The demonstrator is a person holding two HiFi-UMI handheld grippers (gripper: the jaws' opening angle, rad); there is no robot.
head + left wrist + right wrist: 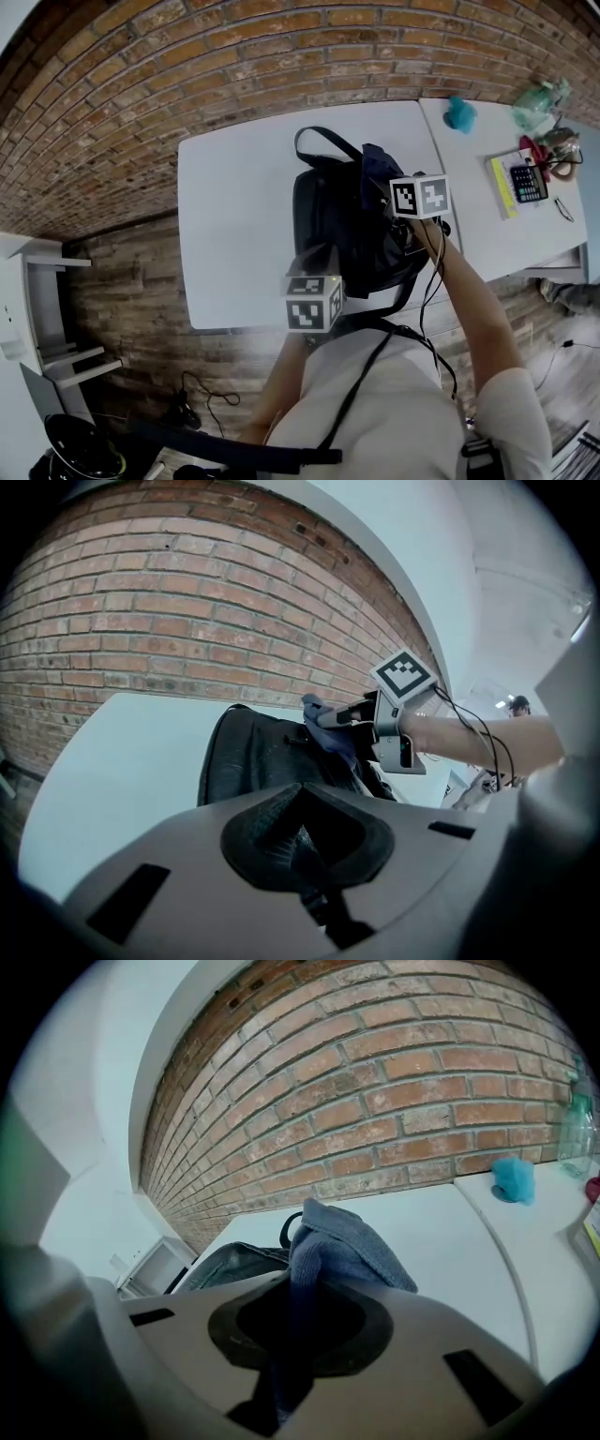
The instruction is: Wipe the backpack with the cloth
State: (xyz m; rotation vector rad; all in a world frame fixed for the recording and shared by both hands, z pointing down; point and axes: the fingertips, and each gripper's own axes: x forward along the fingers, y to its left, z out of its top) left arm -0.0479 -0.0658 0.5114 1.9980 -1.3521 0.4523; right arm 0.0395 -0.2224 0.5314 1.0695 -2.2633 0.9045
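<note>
1. Closest to the head camera is the person's pale shirt (384,422), crossed by one black strap (361,394).
2. One left gripper (302,834) is at the near end of the backpack (328,220). Its jaws are closed on black backpack material, and a strip of webbing runs down through the opening below them.
3. One right gripper (298,1312) has its jaws clamped on the cloth (342,1246), a single blue-grey piece that bunches up beyond the jaws.
4. There is one backpack, black. It lies on the table at the left of the head view, near that table's right edge, with its carry loop (314,141) pointing toward the brick wall (187,66).
5. The cloth rests on the far right part of the backpack. The left gripper view shows it draped over the bag's upper edge, just under the right gripper.
6. Two white tables (234,206) stand edge to edge along the wall.
7. The right-hand table holds one teal object (459,113), one clear bottle (539,103), and one calculator (528,183) lying on a yellow-edged pad (503,187). All of these are well apart from the backpack.
8. One white shelf unit (42,309) stands at the left edge of the head view.
</note>
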